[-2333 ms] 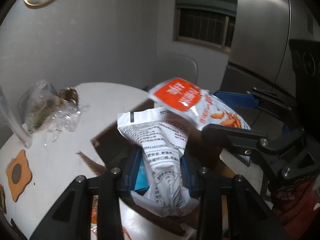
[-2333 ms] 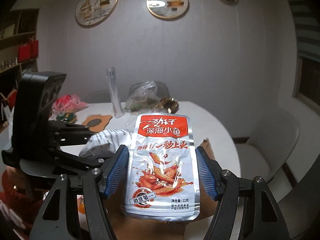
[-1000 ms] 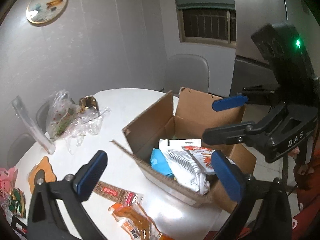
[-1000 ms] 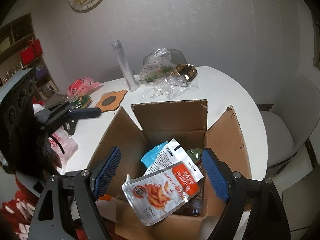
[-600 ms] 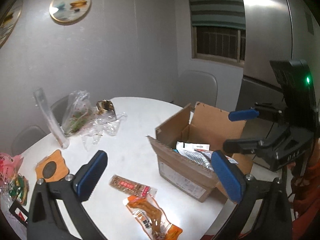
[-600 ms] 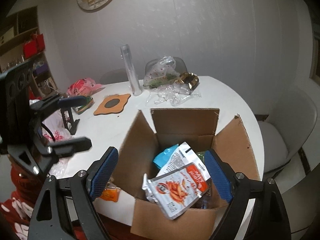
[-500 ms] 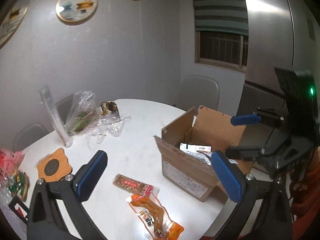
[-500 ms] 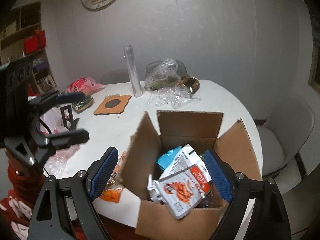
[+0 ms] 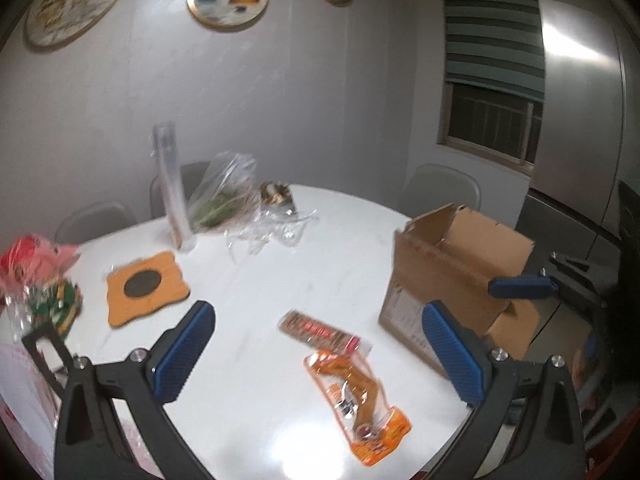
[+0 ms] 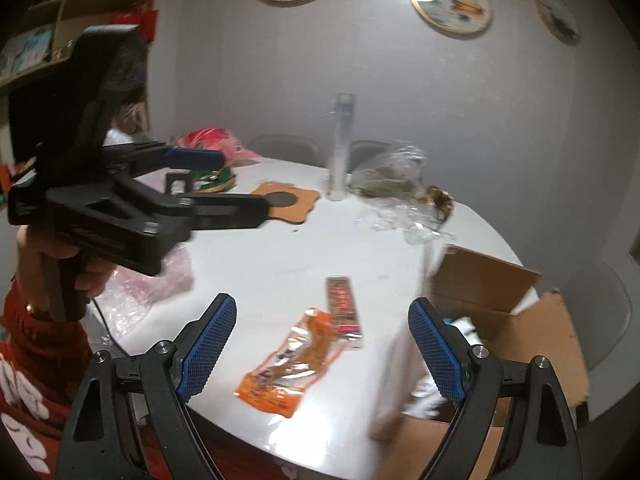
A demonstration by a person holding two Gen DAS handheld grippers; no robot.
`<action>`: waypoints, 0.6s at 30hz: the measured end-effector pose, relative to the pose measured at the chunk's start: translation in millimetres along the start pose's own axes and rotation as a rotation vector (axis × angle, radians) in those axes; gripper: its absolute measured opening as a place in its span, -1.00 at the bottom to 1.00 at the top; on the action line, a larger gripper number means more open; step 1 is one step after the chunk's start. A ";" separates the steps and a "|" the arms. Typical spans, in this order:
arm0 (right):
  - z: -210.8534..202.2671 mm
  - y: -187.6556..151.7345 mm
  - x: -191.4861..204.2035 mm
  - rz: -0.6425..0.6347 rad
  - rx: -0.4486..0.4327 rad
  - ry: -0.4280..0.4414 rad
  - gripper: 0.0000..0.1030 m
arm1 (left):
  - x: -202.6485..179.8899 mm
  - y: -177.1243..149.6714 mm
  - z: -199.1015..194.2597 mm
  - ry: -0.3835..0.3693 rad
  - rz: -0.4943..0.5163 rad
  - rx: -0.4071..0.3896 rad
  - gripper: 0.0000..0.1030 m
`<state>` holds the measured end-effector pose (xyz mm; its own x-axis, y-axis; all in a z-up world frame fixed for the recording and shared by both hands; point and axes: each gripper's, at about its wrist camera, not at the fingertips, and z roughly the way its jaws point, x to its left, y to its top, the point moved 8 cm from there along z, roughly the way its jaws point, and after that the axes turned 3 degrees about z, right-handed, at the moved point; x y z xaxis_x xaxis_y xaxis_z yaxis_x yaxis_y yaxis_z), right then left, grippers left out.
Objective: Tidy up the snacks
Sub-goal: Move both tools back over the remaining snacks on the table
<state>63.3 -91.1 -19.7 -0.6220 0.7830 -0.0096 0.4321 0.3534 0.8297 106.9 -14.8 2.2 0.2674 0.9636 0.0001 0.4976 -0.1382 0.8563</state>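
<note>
Snacks are partly packed. A cardboard box (image 10: pixel 492 300) stands at the right end of the white round table (image 9: pixel 248 276), and some packets can be seen inside it in the right wrist view (they are blurred, so what they are cannot be told). Two snacks are not yet put away. An orange packet (image 9: pixel 358 398) lies flat on the table near the front edge, and a long brown bar with red on it (image 9: pixel 320 330) lies just beside it, a little further back; whether the two touch cannot be told. Both lie to the left of the box, well apart from it. The left gripper (image 9: pixel 322 356) is wide open with nothing held between its blue pads, and it is pointed down toward the two snacks. The right gripper (image 10: pixel 322 350) is wide open and empty too, and it is aimed at the same two snacks. So it is judged that the job is well along, and that these two packets are left to be picked up and dropped into the box.
</note>
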 end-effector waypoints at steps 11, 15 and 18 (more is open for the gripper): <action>79.5 -65.0 55.5 0.040 0.146 0.083 0.68 | 12.0 -83.8 52.3 -0.019 -0.109 0.142 0.98; 104.9 -97.4 44.4 0.121 0.196 0.082 0.68 | -3.2 -110.7 80.0 -0.055 -0.106 0.215 0.98; 116.5 -116.9 35.4 0.166 0.205 0.098 0.68 | -16.5 -125.7 99.3 -0.073 -0.098 0.271 0.85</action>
<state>66.8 -45.1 -182.1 -0.5878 0.7889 0.1794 0.6503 0.3288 0.6849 122.0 -36.1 -156.7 0.2609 0.9577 -0.1215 0.7234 -0.1106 0.6815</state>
